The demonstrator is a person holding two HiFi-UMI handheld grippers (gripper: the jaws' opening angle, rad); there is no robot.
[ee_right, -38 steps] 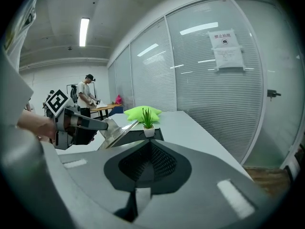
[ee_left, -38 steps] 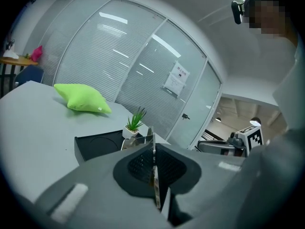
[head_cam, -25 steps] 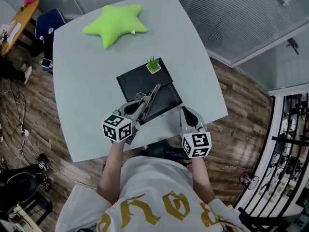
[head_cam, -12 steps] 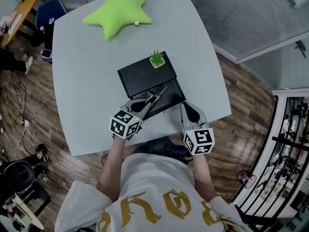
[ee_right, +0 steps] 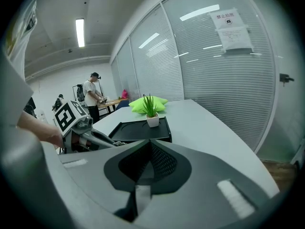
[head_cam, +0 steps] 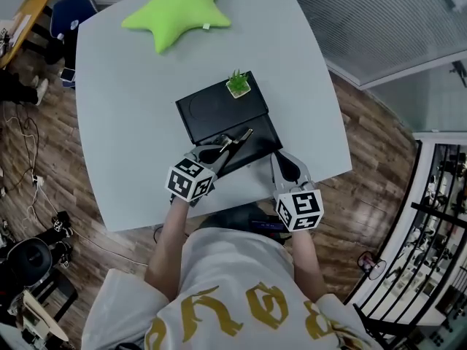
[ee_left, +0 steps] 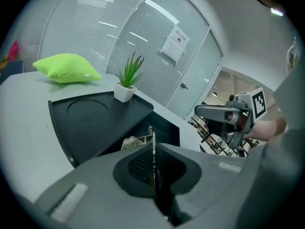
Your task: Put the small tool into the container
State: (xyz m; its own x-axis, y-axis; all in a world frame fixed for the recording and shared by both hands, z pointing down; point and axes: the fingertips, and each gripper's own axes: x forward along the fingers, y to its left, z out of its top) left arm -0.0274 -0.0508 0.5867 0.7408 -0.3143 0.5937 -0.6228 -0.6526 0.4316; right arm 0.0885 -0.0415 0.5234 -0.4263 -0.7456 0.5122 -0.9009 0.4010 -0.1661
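Observation:
A black container lies open mid-table, its flat lid half at the far side and its deeper half nearer me. My left gripper is shut on a thin metal tool, which juts over the deeper half. In the left gripper view the tool stands edge-on between the closed jaws, above the container. My right gripper is shut with nothing in it, beside the container's near right corner; the right gripper view shows its jaws together.
A small potted plant stands on the lid's far corner. A green star cushion lies at the table's far side. The table's near edge runs just under both grippers. A person stands at a distant desk.
The left gripper has carried the tool a little further over the container's deeper half and tilted it more to the right. The right gripper has hardly moved.

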